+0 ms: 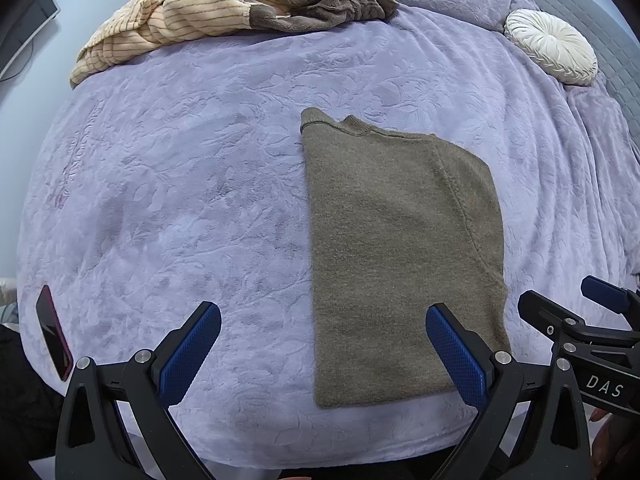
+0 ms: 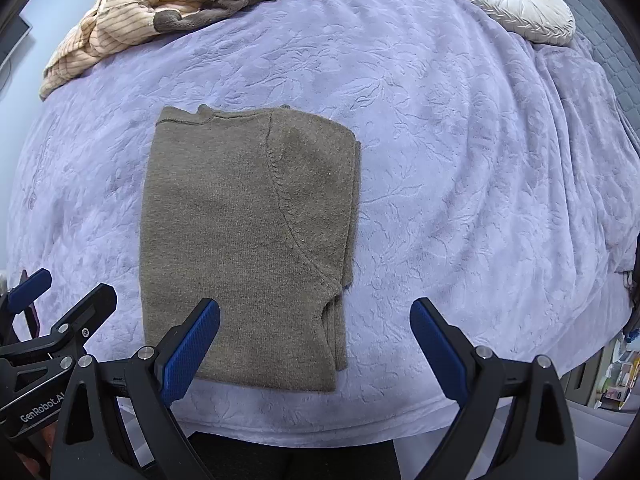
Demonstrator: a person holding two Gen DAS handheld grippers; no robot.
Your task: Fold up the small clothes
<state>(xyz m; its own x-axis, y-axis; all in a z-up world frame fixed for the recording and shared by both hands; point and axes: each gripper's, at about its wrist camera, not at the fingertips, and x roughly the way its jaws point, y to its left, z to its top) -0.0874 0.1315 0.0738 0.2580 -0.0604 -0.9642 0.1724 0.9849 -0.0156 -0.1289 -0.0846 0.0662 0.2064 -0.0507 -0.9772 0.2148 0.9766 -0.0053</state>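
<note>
Olive knit sweater (image 1: 400, 256) folded, striped clothes (image 1: 172, 20), phone (image 1: 54, 332)

A bed (image 1: 200, 184) covered with a lilac embossed blanket (image 2: 460, 168) fills both views. A round white pleated cushion (image 1: 550, 46) is seen at its far right, beside a grey quilted headboard (image 1: 592, 28). A pale wall (image 1: 24, 92) is visible at left, with a dark monitor (image 1: 24, 28) against it. Even, soft light is cast.
</note>
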